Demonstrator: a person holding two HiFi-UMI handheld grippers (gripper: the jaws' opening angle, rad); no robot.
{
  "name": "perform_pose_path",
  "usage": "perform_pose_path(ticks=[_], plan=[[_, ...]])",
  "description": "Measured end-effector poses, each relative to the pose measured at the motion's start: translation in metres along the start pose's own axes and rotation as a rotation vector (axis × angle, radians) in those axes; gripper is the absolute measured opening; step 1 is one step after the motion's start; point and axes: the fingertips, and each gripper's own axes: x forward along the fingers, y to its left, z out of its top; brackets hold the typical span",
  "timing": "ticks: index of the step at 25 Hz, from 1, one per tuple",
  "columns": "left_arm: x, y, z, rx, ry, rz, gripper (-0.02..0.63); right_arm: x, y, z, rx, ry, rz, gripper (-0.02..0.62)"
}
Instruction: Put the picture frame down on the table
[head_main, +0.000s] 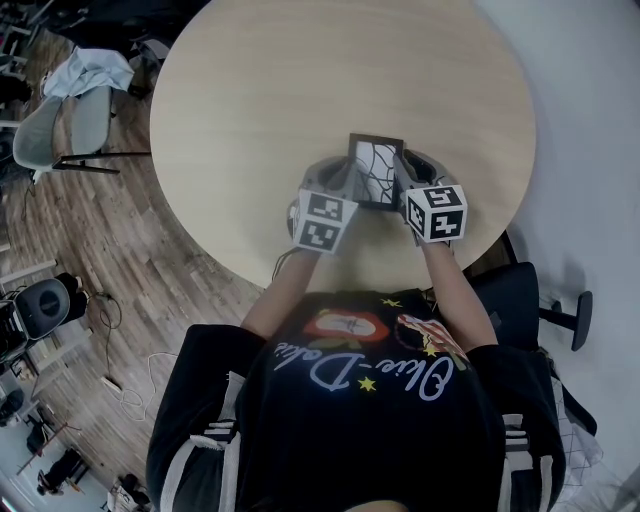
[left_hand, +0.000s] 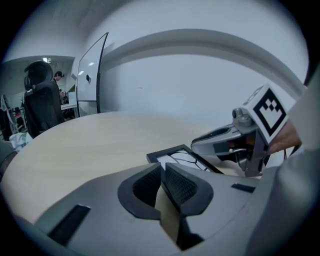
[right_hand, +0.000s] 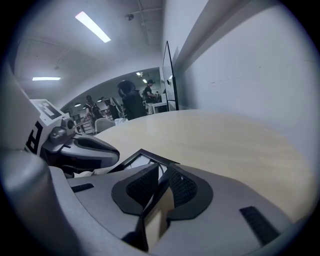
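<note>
A small black picture frame (head_main: 375, 172) with a white cracked-line print is held between my two grippers over the near part of the round wooden table (head_main: 300, 80). I cannot tell whether it touches the tabletop. My left gripper (head_main: 345, 183) is shut on the frame's left edge. In the left gripper view the jaws (left_hand: 163, 181) pinch the thin edge and the frame (left_hand: 181, 156) extends beyond them. My right gripper (head_main: 404, 178) is shut on the right edge. The right gripper view shows its jaws (right_hand: 163, 187) clamped on the frame (right_hand: 144, 158).
Grey office chairs (head_main: 60, 120) stand on the wood floor at the left. A black chair (head_main: 530, 295) is at my right, by the white wall. A whiteboard (left_hand: 92, 75) stands beyond the table's far side, with people at desks (right_hand: 127, 102) further back.
</note>
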Motion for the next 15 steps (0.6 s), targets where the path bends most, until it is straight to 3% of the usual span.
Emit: perform_pose_path(ticks=[5, 15], plan=[[-0.010, -0.003, 0.013, -0.004, -0.053, 0.002, 0.003, -0.010, 0.003, 0.007, -0.015, -0.046, -0.001, 0.013], [-0.042, -0.019, 0.045, 0.040, -0.203, -0.011, 0.002, -0.050, 0.016, 0.039, -0.005, -0.206, 0.005, 0.009]])
